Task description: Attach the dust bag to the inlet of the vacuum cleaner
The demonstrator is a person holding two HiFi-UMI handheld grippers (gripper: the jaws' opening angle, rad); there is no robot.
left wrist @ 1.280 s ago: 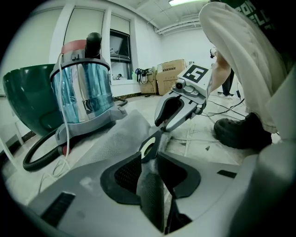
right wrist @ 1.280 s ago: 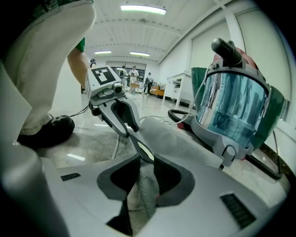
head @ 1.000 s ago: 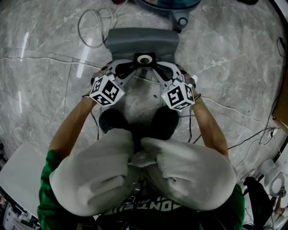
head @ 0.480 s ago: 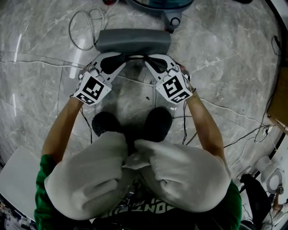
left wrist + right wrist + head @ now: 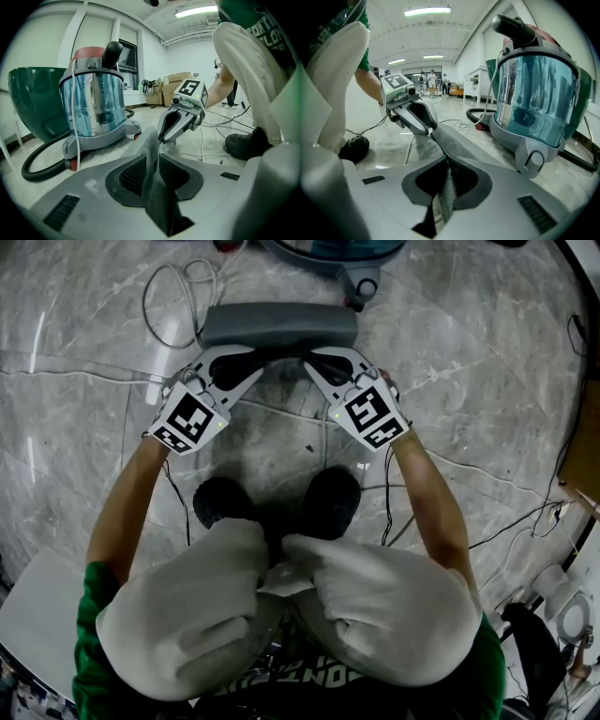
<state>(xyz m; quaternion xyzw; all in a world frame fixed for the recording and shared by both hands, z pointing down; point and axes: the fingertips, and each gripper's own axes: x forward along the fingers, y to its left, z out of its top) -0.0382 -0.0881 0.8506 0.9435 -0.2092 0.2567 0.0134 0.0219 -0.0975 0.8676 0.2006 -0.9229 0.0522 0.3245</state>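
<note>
A grey fabric dust bag (image 5: 278, 326) is held level just above the marble floor, in front of my feet. My left gripper (image 5: 246, 362) is shut on the bag's near edge from the left, and my right gripper (image 5: 314, 362) is shut on it from the right. In the left gripper view the jaws (image 5: 156, 161) pinch a fold of the bag (image 5: 147, 140). The right gripper (image 5: 446, 164) likewise clamps the grey fabric (image 5: 454, 145). The vacuum cleaner (image 5: 337, 254), with a clear blue tank (image 5: 534, 103) (image 5: 93, 108), stands just beyond the bag. Its inlet is not visible.
A white cord (image 5: 178, 296) loops on the floor left of the bag. A black hose (image 5: 37, 164) curls beside the vacuum and a green tub (image 5: 28, 103) stands behind it. Thin cables (image 5: 525, 521) trail at the right. My shoes (image 5: 225, 502) are under the grippers.
A second ago the bag's black collar with its white ring faced up between the grippers. Now it is out of sight, and both grippers sit slightly farther forward and apart.
</note>
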